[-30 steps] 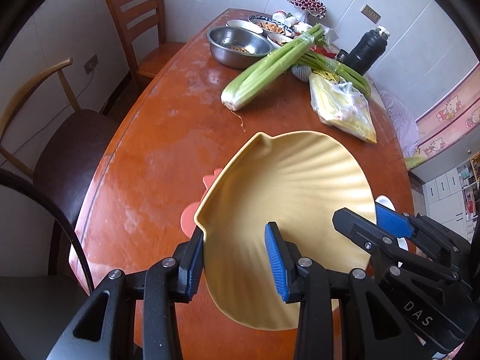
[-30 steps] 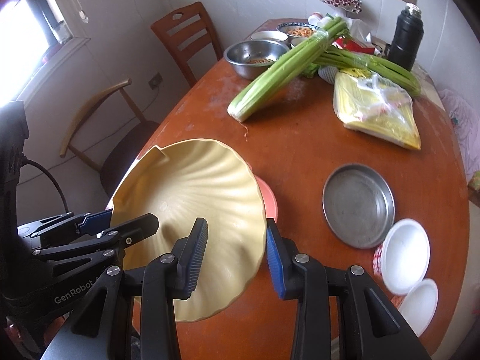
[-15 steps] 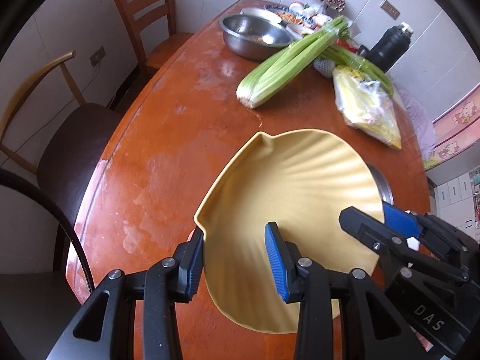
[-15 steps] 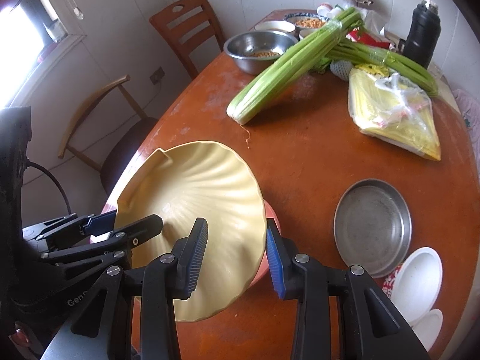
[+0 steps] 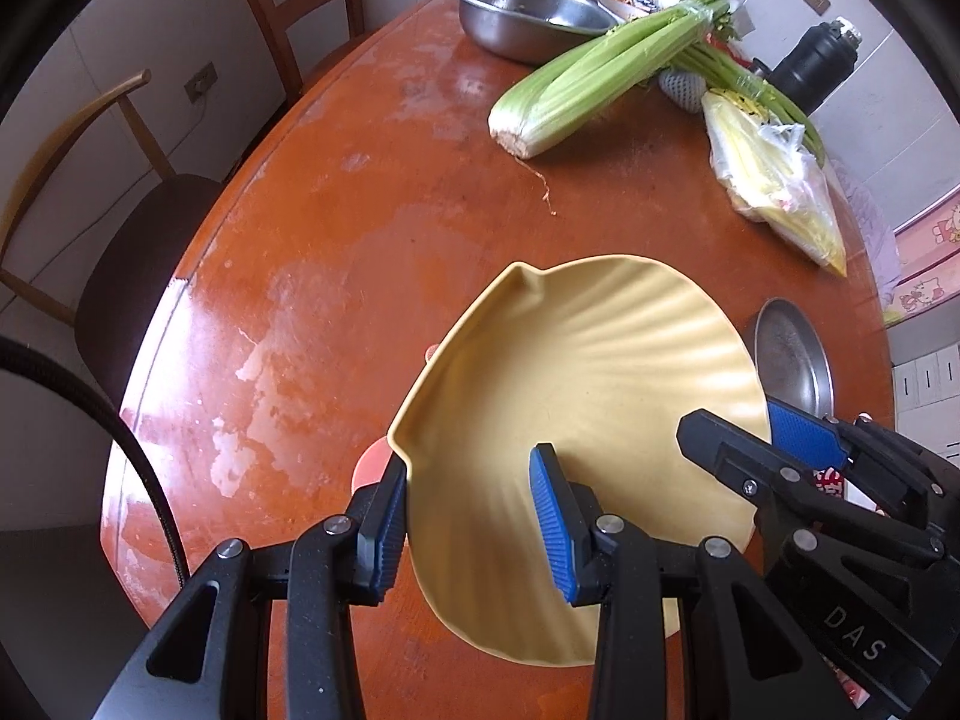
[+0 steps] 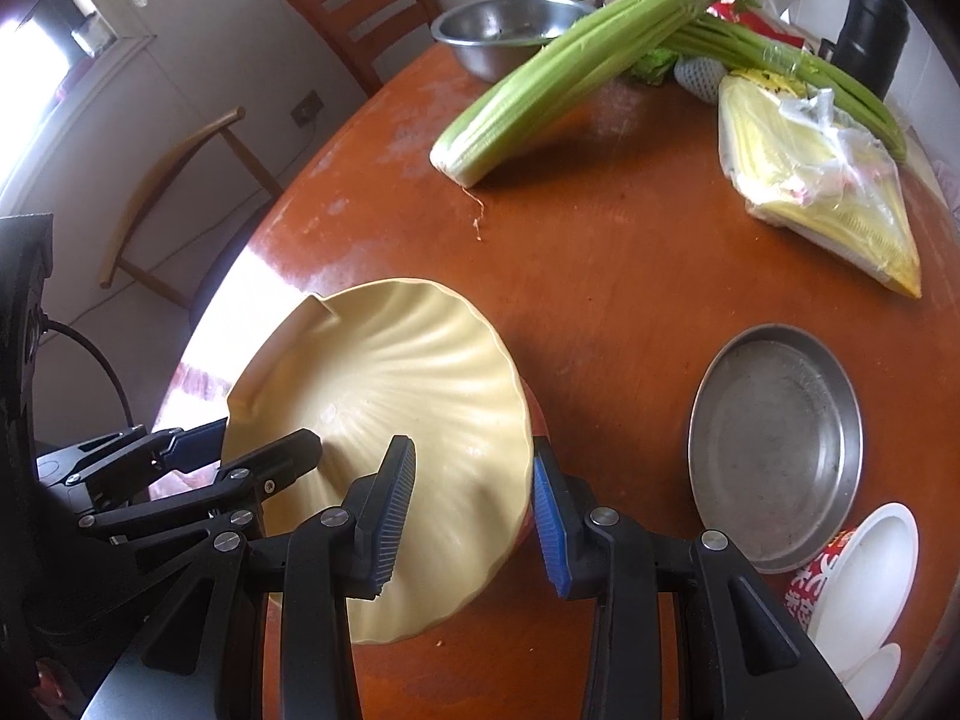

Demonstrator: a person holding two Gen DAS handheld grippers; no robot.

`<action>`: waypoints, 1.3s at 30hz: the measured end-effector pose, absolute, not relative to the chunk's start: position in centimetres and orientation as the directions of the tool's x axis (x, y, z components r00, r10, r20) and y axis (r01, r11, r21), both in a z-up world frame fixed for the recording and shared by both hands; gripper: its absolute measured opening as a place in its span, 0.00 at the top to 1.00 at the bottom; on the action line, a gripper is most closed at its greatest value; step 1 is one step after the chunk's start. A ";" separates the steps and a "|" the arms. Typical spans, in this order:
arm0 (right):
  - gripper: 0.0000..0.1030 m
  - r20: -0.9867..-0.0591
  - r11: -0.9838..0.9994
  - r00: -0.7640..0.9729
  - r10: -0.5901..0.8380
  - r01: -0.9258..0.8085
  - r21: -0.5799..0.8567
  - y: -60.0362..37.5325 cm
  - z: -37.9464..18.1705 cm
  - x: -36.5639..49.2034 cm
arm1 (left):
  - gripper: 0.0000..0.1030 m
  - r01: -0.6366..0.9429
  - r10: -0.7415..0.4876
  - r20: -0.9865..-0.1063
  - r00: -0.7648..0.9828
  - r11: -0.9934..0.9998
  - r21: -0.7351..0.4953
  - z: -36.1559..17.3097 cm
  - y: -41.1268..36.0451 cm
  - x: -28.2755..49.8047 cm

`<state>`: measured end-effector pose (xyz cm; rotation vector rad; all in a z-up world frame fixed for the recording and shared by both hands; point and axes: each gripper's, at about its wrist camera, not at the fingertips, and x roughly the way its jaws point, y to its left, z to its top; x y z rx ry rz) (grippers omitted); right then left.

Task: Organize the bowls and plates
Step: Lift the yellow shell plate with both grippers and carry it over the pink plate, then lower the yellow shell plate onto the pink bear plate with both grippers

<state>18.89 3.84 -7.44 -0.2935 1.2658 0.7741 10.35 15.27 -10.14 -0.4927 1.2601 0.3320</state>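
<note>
A yellow shell-shaped plate (image 5: 576, 396) hangs tilted just above the table, held from both sides. My left gripper (image 5: 471, 531) is shut on its left rim, one pad inside the dish and one outside. My right gripper (image 6: 471, 510) is shut on the opposite rim (image 6: 522, 420) the same way. Each gripper shows in the other's view, the right gripper (image 5: 780, 450) at the plate's far side and the left gripper (image 6: 240, 450) likewise. A pink plate (image 5: 372, 462) lies on the table under the yellow one, mostly hidden, with only its edge (image 6: 538, 420) showing.
A steel pan (image 6: 774, 450) lies right of the plate, with white bowls (image 6: 870, 564) at the table's near right edge. Further back are celery (image 6: 540, 90), a bagged yellow vegetable (image 6: 822, 180), a steel bowl (image 5: 528, 18) and a black flask (image 5: 810, 66). Chairs (image 5: 120, 252) stand left.
Both grippers have sunk towards the table with the yellow plate still between them. The pink plate underneath is now more covered.
</note>
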 end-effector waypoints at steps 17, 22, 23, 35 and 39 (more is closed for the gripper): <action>0.62 -0.941 0.698 0.068 0.331 -0.688 0.196 5.2 -9.4 18.8 | 0.62 -0.495 0.020 -0.968 0.250 0.862 -0.110 -11.6 15.0 10.7; 0.62 -0.944 0.699 0.059 0.326 -0.687 0.198 5.4 -9.7 19.0 | 0.62 -0.493 0.020 -0.969 0.246 0.863 -0.107 -11.7 14.9 10.6; 0.62 -0.944 0.700 0.059 0.324 -0.686 0.198 5.4 -9.8 19.0 | 0.62 -0.490 0.019 -0.969 0.246 0.865 -0.107 -11.7 14.9 10.6; 0.62 -0.948 0.710 0.059 0.314 -0.678 0.192 5.1 -10.5 19.3 | 0.62 -0.481 0.010 -0.969 0.248 0.869 -0.114 -11.6 14.6 10.5; 0.62 -0.950 0.715 0.060 0.307 -0.673 0.189 5.1 -10.8 19.4 | 0.62 -0.483 0.001 -0.968 0.252 0.866 -0.125 -11.5 14.8 10.4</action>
